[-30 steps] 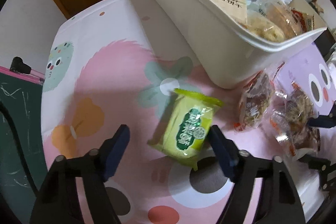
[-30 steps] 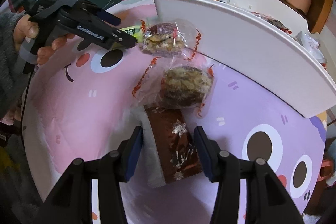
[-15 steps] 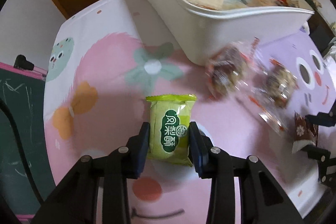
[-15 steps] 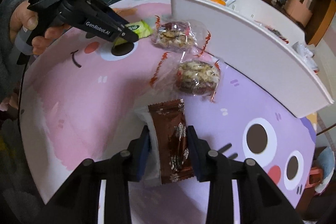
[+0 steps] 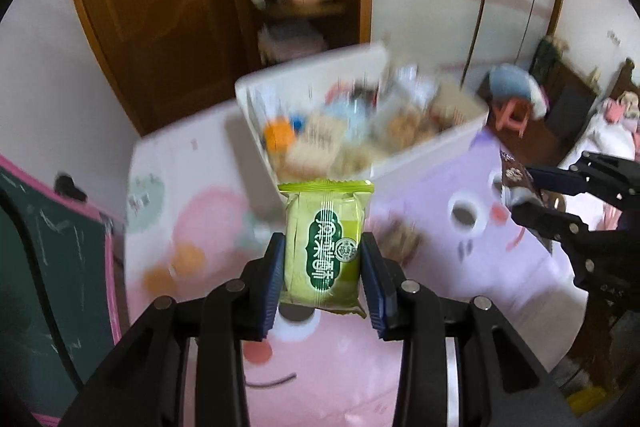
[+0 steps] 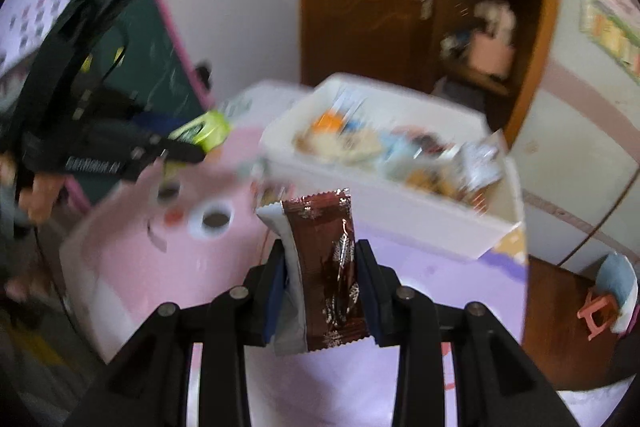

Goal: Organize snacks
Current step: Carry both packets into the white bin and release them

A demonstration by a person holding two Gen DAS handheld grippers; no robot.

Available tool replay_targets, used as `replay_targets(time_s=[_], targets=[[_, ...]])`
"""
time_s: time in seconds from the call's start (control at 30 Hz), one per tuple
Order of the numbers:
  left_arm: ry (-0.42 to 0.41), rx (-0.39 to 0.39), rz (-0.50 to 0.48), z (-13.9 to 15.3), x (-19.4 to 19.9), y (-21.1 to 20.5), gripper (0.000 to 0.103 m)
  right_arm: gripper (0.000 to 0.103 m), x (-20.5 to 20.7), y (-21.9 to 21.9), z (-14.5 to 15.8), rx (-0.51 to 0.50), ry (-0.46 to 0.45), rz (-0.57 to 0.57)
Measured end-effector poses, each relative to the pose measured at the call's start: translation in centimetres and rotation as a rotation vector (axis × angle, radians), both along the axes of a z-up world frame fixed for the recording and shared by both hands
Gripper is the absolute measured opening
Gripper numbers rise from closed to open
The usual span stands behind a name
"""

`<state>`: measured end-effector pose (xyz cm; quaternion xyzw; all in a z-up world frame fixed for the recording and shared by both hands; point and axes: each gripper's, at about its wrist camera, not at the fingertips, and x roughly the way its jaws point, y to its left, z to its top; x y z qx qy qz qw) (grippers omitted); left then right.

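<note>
Nearest the lens, left hand-held gripper [image 5: 323,281] clamped on green snack pack [image 5: 325,247], white lettering blurred; right hand-held gripper [image 6: 320,291] clamped on brown wrapper [image 6: 330,267]. Both up off desk [image 5: 340,367], w/ free air around. Beyond, white bin [image 5: 420,155] full of snacks.

Green packet [image 5: 325,247] and brown packet [image 6: 331,275] upright, clear of the full white bin [image 5: 424,155].

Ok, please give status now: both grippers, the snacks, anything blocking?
Left gripper shut on green snack pack. Right gripper shut on brown snack pack. White bin ahead, already full of snacks; path clear.
</note>
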<state>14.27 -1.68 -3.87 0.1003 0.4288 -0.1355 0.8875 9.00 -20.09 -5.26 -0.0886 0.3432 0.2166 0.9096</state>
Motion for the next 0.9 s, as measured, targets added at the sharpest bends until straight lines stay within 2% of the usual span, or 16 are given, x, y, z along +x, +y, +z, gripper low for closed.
replay_targets(time_s=[0.17, 0.33, 0.43, 0.53, 0.63, 0.7, 0.83, 0.87, 0.9], targets=[[-0.126, -0.040, 0.001, 6.3, 1.3, -0.4, 0.035, 0.034, 2.4, -2.5, 6.1, 0.137, -0.082, -0.109], [-0.243, 0.005, -0.008, 11.2, 3.4, -2.2, 0.035, 0.034, 5.6, -3.6, 10.4, 0.169, -0.154, -0.209], [-0.289, 0.019, 0.000, 12.9, 5.2, -3.0, 0.035, 0.034, 7.9, -4.0, 12.3, 0.196, -0.178, -0.260], [-0.304, 0.021, 0.030, 13.5, 7.4, -3.5, 0.035, 0.034, 10.7, -4.0, 13.2, 0.223, -0.182, -0.292], [-0.282, -0.008, 0.051, 13.4, 9.8, -3.5, 0.035, 0.034, 13.1, -4.0, 13.3, 0.231, -0.161, -0.318], [-0.267, -0.015, 0.063, 12.8, 11.3, -3.4, 0.035, 0.034, 14.3, -3.9, 12.8, 0.225, -0.140, -0.332], [-0.223, -0.015, 0.063, 10.3, 14.0, -3.4, 0.038, 0.037, 16.6, -3.2, 10.6, 0.149, -0.102, -0.385], [-0.217, -0.012, 0.068, 9.8, 14.4, -3.4, 0.046, 0.039, 17.2, -3.3, 9.9, 0.145, -0.077, -0.390], [-0.213, -0.008, 0.072, 9.2, 14.9, -3.3, 0.064, 0.044, 17.4, -3.3, 9.3, 0.144, -0.057, -0.399]])
